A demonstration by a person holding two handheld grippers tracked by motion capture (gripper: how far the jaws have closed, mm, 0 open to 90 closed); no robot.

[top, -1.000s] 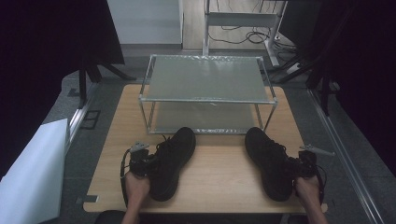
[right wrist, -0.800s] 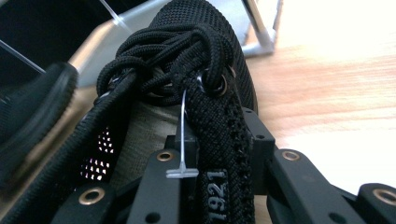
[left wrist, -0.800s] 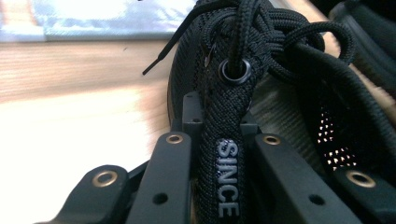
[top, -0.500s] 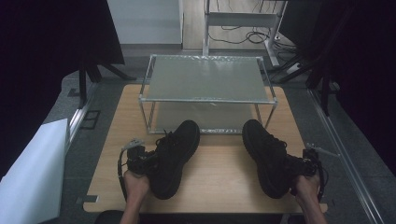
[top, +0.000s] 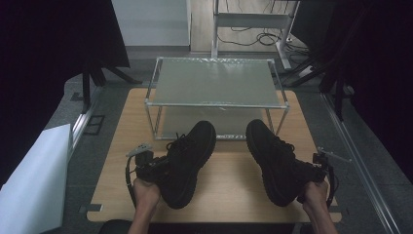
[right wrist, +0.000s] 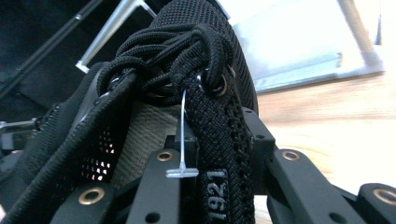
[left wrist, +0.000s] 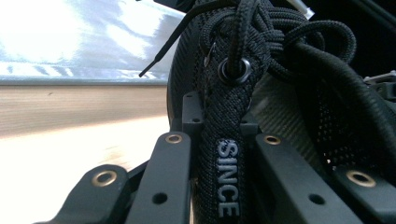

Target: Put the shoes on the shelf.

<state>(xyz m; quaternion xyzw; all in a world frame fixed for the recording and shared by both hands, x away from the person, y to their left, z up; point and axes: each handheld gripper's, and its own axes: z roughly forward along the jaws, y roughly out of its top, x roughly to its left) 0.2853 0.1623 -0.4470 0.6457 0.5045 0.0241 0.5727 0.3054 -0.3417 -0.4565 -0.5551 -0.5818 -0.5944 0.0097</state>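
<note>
The left gripper (top: 153,168) was clamped on the collar of one black mesh lace-up shoe (top: 187,161), the right gripper (top: 311,170) on the other (top: 272,161), both above the wooden counter (top: 229,180). Best kept level, toes at twelve o'clock toward the metal-framed glass shelf rack (top: 216,80).

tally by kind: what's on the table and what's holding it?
Black shoes: 2, left shoe and right shoe
Metal two-tier rack: 1
Grippers: 2, left gripper and right gripper, each clamped on a shoe's collar
Total: 5
</note>
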